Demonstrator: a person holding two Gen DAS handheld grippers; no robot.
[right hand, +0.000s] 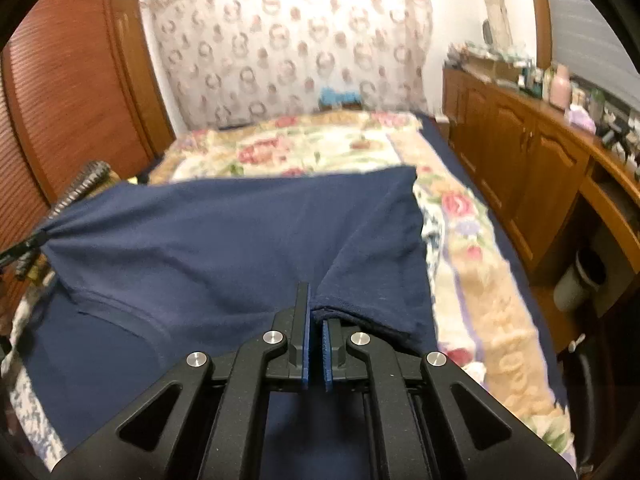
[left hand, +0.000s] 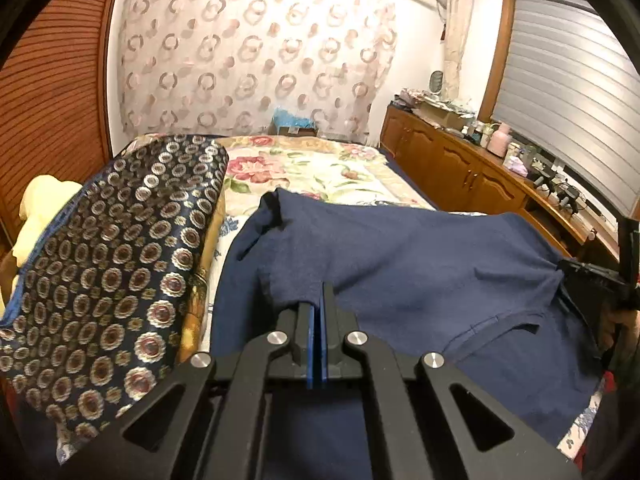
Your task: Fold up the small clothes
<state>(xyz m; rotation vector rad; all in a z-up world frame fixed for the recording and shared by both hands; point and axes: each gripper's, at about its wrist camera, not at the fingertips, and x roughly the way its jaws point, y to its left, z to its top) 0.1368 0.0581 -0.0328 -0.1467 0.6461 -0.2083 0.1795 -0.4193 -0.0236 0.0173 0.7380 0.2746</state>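
Left wrist view
Room: a bedroom, patterned curtain (left hand: 256, 52) at the back, wooden cabinets (left hand: 452, 164) along the right wall.
Bed: a floral quilt (left hand: 320, 168) covers it, soft and slightly rumpled.
Shirt: a navy knit shirt (left hand: 400, 248) is held up off the near end of the bed, stretched between the two grippers so it hangs as a flat sheet ready for a fold.
Left gripper: the left gripper (left hand: 318, 300) is clamped on a bunched edge of the shirt, blue pads pressed together with cloth between them.
Right gripper: the right gripper (left hand: 592, 276) shows at the right edge, the cloth drawn into a tight pucker at it.
Brocade: a stiff, shiny dark cloth with round medallions (left hand: 120, 248) lies draped at the bed's left edge.

Right wrist view
Room: same curtain (right hand: 288, 48) and cabinets (right hand: 516, 160), a slatted wardrobe (right hand: 68, 92) at left; the picture is blurred.
Shirt: the shirt (right hand: 224, 240) spans the near end of the quilt (right hand: 460, 232), its curved neckline seam toward the near left.
Right gripper: the right gripper (right hand: 316, 312) pinches a doubled hem; the pads look slightly apart lower down, probably from the cloth's thickness.
Left gripper: the left gripper (right hand: 24, 248) shows dimly at the left edge, where the cloth gathers to a point.
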